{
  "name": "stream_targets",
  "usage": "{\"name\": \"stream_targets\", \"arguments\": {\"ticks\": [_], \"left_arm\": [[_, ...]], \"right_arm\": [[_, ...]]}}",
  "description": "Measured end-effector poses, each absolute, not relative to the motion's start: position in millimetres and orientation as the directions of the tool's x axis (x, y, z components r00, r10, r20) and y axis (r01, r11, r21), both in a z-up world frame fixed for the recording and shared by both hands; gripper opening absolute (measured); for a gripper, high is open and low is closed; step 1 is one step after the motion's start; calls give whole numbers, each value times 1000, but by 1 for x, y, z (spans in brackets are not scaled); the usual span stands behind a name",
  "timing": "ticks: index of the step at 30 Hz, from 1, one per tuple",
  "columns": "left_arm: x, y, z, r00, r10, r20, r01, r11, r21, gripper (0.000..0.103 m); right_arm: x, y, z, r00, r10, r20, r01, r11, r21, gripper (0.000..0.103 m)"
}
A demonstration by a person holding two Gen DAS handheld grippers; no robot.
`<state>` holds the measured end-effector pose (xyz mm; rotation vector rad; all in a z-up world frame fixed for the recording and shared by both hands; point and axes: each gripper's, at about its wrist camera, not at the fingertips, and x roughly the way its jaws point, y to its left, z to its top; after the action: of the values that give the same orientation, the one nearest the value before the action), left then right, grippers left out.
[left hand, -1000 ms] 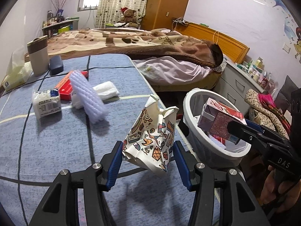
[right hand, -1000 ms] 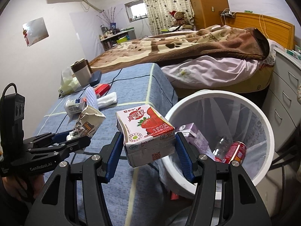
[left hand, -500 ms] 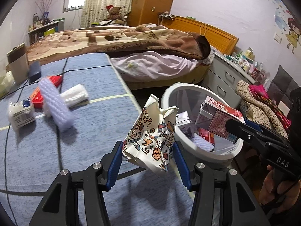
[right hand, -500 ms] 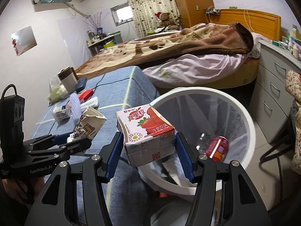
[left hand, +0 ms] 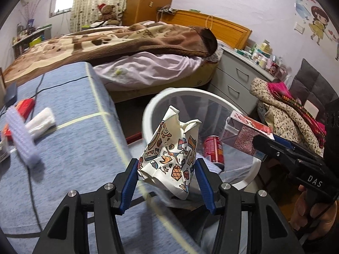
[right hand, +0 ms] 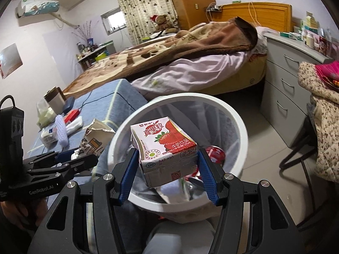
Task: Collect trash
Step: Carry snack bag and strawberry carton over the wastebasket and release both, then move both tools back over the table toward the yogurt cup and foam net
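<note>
My left gripper (left hand: 166, 171) is shut on a crumpled paper cup (left hand: 170, 150) printed with cartoon shapes, held at the near left rim of the white trash bin (left hand: 148, 114). My right gripper (right hand: 168, 167) is shut on a strawberry milk carton (right hand: 164, 146) and holds it over the mouth of the bin (right hand: 241, 133). A red can (left hand: 213, 148) lies inside the bin. In the left wrist view the carton (left hand: 245, 133) and right gripper (left hand: 273, 146) hang over the bin's right side. In the right wrist view the cup (right hand: 95, 137) sits left of the bin in the left gripper (right hand: 82, 158).
A blue-covered table (left hand: 70, 148) on the left carries a purple ribbed roll (left hand: 21, 135), a white cloth roll (left hand: 41, 121), a red box (left hand: 25, 105) and a cable. Behind the bin stand a bed (left hand: 127, 48) and grey drawers (left hand: 237, 78); clothes (left hand: 281, 110) are piled at right.
Both grippers have swung right from over the table toward the bin, each keeping its item. The bin now fills the middle of both views and the table items have slid left.
</note>
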<state>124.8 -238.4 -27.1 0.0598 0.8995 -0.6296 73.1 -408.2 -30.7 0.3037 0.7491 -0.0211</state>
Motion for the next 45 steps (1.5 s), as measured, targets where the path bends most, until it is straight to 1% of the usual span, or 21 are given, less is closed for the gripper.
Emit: {"name": "stream_targets", "arguments": {"ticks": [13,24,27,31,45], "left_arm": [[131,-269,-46,390,-494,-777,575,790,-214,54],[142,-295,-55,344,-529,-776,620,748,-236,54],[142,-297,-53,346,-545,-764,626,740,-244,54],[141,-294,-49,366,-546,-753,626,744,-235,57],[134,-260,-35,410,-531,-741,577,781,-240,57]], "right_arm": [[72,-425,-41,711,60,-701,178,949,262,58],[73,-431,-46,688,44,-724,209,944,255,59],[72,-432,-44,696,37,-717,209,945,252,63],[71,-433,-41,705,30,-708,213,944,251,63],[70,-412,-26,726,73,-684,143,957,254,63]]}}
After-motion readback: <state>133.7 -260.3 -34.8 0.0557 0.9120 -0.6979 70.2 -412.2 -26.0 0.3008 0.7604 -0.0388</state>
